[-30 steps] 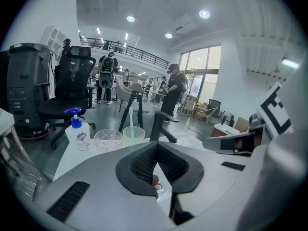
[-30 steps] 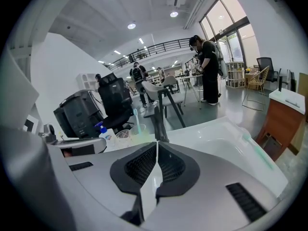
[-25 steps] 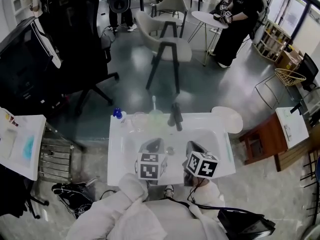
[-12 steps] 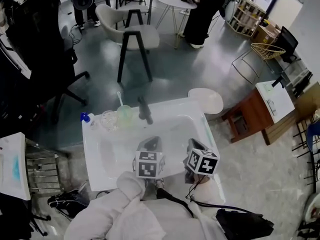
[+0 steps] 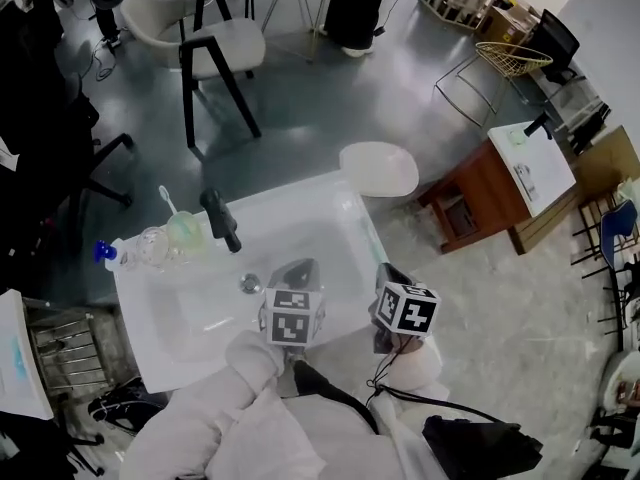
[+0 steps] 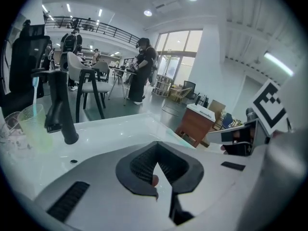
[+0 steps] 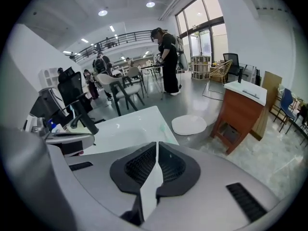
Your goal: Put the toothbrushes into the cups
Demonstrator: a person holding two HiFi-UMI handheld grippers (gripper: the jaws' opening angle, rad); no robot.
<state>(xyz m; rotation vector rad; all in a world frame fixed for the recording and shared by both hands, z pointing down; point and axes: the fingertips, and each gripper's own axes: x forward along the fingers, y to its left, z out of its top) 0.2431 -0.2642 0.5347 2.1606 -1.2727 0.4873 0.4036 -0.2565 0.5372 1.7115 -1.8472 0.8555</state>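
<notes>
Holds the left gripper (image 5: 297, 270) low over the near side of the white sink (image 5: 335, 223), with jaws shut tip to tip and gripping nothing nameable; only a small reddish spot in the gap behind the tips, too small to identify. Holds the right gripper (image 5: 386, 274) just beside it, over the sink's near right edge, likewise with jaws closed together and empty. Points both toward the far rim. On the ledge at far left, well apart from both grippers, a green cup (image 5: 186, 231) with one toothbrush (image 5: 166, 199) already in it, tilted, head up. Just left of that, a clear cup (image 5: 152, 247), touching or nearly so, contents not discernible. Further left, a blue-capped bottle (image 5: 104, 253). Just right of the green cup, a black tap (image 5: 220, 220). In the basin, between tap and left gripper, the drain (image 5: 250, 283). Beyond the sink, on grey floor, a round white stool (image 5: 378, 168), a brown cabinet (image 5: 478, 206) and a chair (image 5: 215, 43).
</notes>
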